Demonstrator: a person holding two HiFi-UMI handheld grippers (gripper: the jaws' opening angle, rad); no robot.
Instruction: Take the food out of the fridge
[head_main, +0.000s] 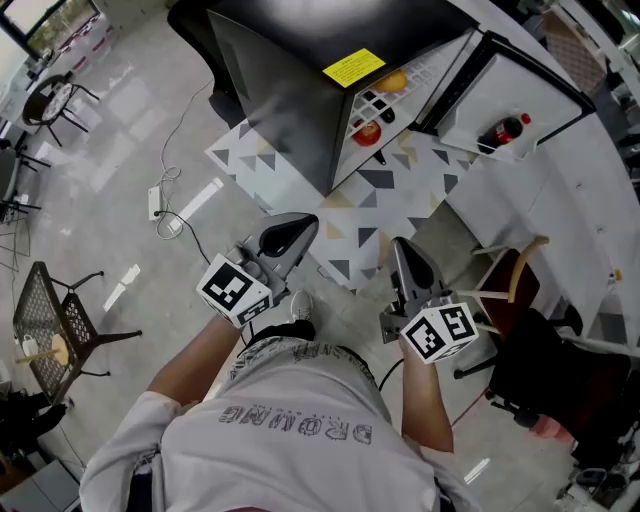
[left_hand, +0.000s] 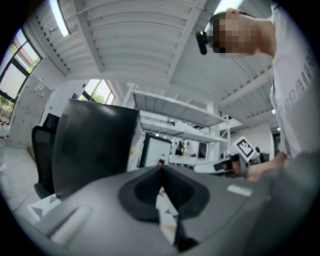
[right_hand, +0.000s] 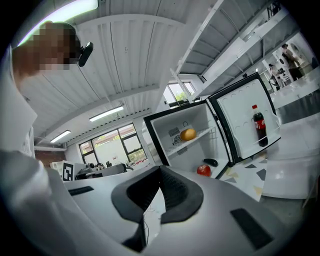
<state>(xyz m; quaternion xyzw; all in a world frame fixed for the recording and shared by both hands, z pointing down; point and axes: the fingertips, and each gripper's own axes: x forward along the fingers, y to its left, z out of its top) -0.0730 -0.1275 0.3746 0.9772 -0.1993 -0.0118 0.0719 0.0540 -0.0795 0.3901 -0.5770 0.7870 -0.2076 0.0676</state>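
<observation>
A black mini fridge (head_main: 290, 90) stands on the floor ahead with its door (head_main: 520, 100) swung open to the right. The right gripper view shows an orange (right_hand: 188, 134) on the shelf, with a red fruit (right_hand: 203, 170) and a small dark item (right_hand: 210, 162) on the fridge floor. A cola bottle (right_hand: 258, 126) stands in the door rack. My left gripper (head_main: 308, 225) and right gripper (head_main: 397, 243) are held side by side short of the fridge. Both are shut and hold nothing. The left gripper view faces the fridge's black side (left_hand: 92, 145).
A patterned mat (head_main: 380, 215) lies under and in front of the fridge. A wooden-backed chair (head_main: 520, 290) stands close on the right. A power strip with cable (head_main: 158, 200) and a wire chair (head_main: 50, 320) are to the left, and a black office chair (head_main: 195, 30) is behind the fridge.
</observation>
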